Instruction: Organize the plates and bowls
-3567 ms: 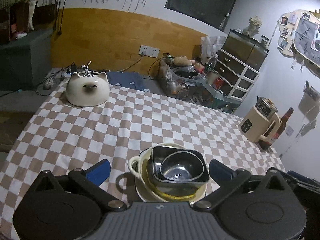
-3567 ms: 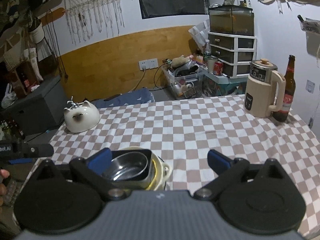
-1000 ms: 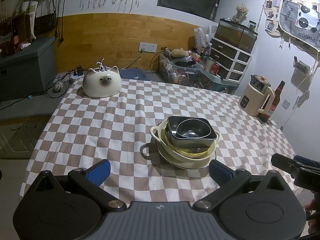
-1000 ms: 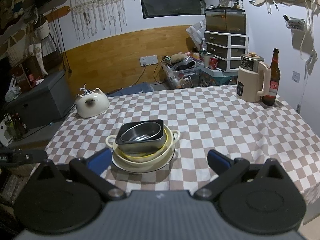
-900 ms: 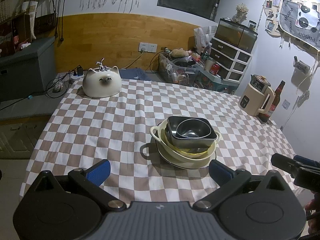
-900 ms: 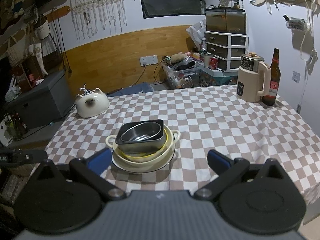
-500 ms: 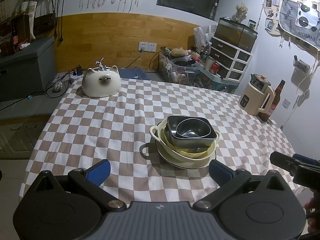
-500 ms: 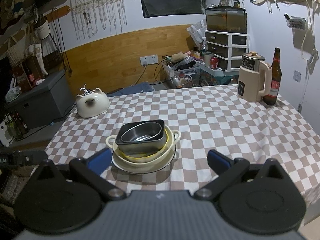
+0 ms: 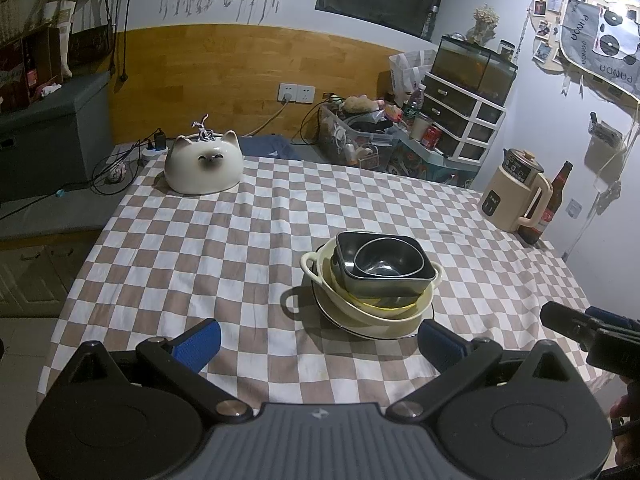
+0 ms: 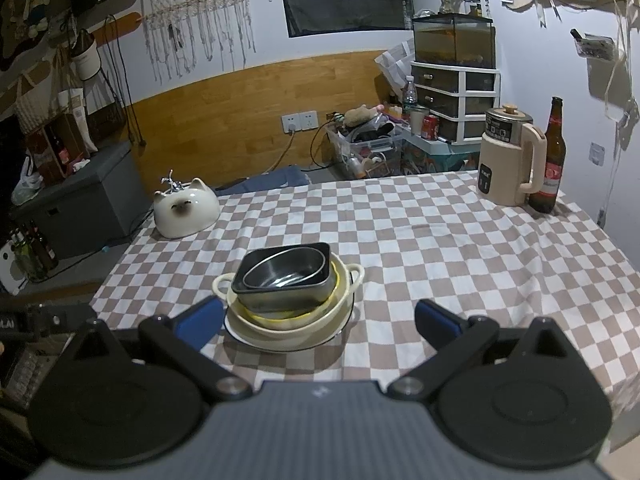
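My left hand-held gripper [image 9: 318, 338] sits at the bottom of its frame with both blue fingers spread wide and nothing between them. My right hand-held gripper [image 10: 316, 320] is the same, fingers wide apart and empty, low in its own frame.

The dishes are gathered in one stack on the checked cloth of the worktop [image 9: 192, 248]. In the left view the stack lies just right of centre, beyond the fingertips and clear of them. At the bottom is a flat plate [image 9: 334, 322]; on it rests a cream bowl [image 9: 320, 276] with small side handles. Inside that I see a yellow rim, then a dark square dish [image 9: 384, 284], and a dark round bowl [image 9: 386, 260] nested on top.

In the right view the same stack is in the lower centre, close beside the left finger. A cat-shaped white cover [image 9: 204, 164] stands at the upper left of the worktop. A beige kettle [image 10: 510, 160] and a brown bottle [image 10: 552, 160] stand together at the upper right.
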Motion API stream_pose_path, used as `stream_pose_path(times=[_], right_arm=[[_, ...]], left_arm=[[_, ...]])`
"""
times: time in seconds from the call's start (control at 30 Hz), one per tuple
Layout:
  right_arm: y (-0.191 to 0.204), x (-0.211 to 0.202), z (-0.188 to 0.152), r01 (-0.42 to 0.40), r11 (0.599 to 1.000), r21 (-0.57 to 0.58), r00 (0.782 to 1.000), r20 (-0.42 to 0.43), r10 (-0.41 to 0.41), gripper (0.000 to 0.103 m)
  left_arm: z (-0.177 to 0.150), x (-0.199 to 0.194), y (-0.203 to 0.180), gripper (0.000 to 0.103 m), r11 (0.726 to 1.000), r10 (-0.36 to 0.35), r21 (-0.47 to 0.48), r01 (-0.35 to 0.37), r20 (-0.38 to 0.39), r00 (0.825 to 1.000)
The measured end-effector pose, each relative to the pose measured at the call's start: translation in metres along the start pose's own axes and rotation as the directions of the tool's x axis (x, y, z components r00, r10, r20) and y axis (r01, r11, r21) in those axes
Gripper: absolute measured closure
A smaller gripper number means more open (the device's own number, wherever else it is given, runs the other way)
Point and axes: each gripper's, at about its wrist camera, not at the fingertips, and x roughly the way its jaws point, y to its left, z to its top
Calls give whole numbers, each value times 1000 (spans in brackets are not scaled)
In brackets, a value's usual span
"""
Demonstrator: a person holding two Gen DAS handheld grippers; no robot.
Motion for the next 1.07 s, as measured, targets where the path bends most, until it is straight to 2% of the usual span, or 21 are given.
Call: stream_pose_path(times=[1.07], right_arm=[[-2,5,1,-9,1000,-6,1000,-8,9,0]], left_arm=[[-4,3,1,0,1000,7,0,-7,-21,1000]])
